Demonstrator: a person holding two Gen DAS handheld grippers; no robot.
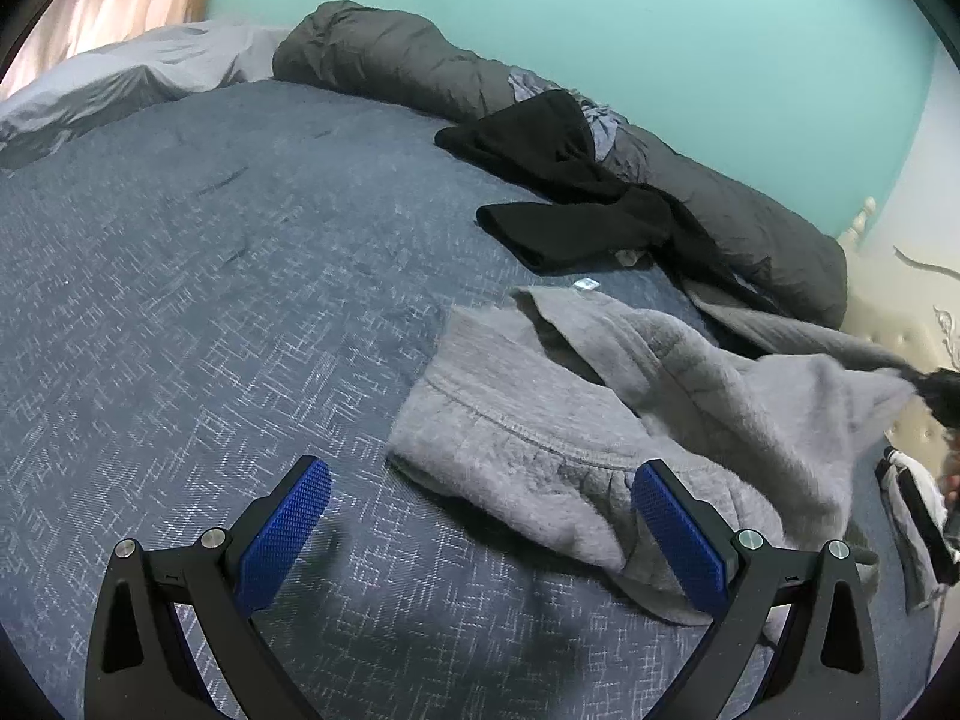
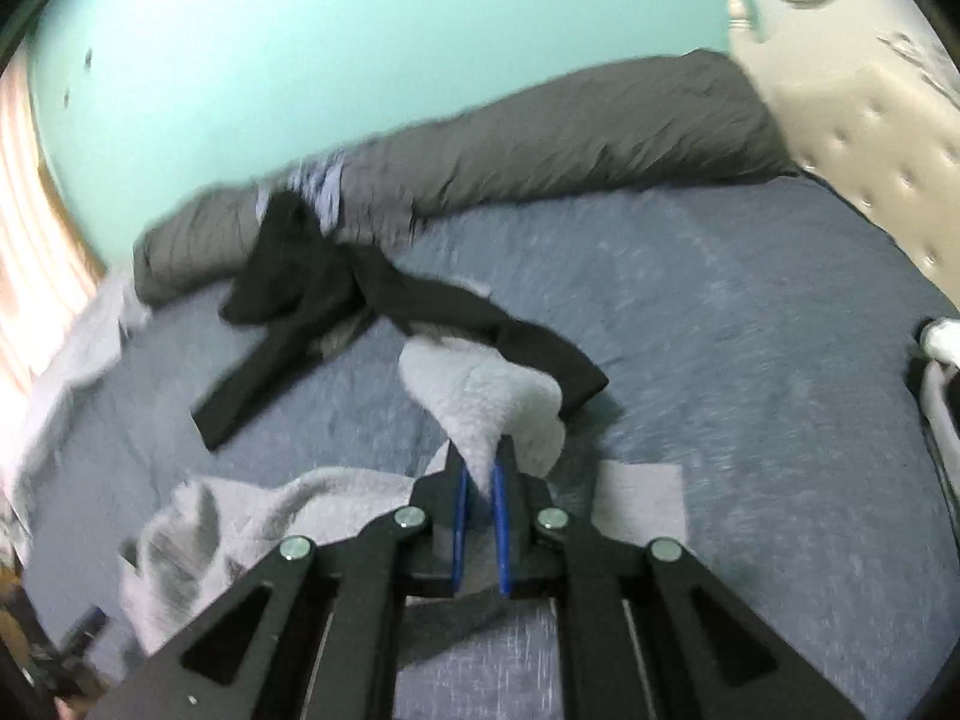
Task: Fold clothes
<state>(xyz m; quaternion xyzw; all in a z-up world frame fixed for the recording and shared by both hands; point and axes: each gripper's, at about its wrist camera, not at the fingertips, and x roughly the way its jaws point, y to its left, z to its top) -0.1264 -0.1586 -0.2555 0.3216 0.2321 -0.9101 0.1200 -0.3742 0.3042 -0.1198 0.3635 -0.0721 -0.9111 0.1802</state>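
Between right gripper (image 2: 480,474) pads, fuzzy grey fleece garment (image 2: 480,396).

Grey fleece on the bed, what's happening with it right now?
A person is working on the grey fleece garment with two handheld grippers. The right gripper has its jaws shut on a bunched edge of the fleece, lifted off the blue bedspread. The left gripper hangs open just above the garment's hem, gripping nothing. A black garment lies unfolded beyond, against the dark grey rolled duvet.
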